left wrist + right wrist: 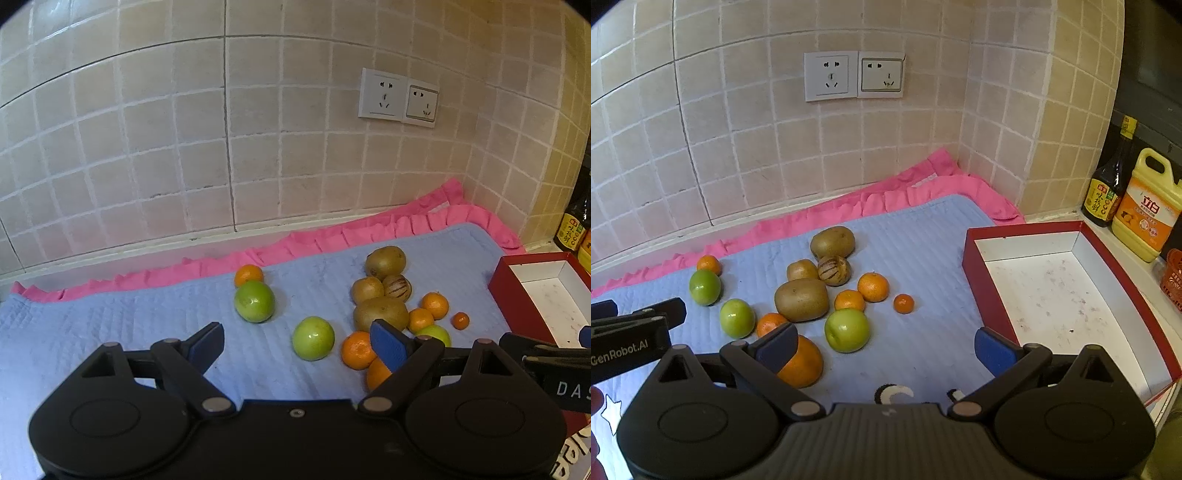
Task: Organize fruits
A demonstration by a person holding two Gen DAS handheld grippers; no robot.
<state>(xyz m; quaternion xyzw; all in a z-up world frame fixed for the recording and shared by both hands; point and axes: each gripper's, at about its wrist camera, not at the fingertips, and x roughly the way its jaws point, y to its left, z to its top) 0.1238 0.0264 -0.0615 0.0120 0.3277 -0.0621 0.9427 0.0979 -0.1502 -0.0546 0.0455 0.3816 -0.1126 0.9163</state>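
Note:
Fruits lie loose on a blue quilted mat: green apples, brown kiwis, several oranges, one large orange and a striped brown fruit. An empty red box with a white inside stands right of the mat. My left gripper is open above the mat, with a green apple between its fingers further ahead. My right gripper is open and empty, its left finger over the large orange.
A pink ruffled cloth borders the mat against the tiled wall, which has two sockets. A dark sauce bottle and a yellow jug stand behind the box. An orange basket is at the far right.

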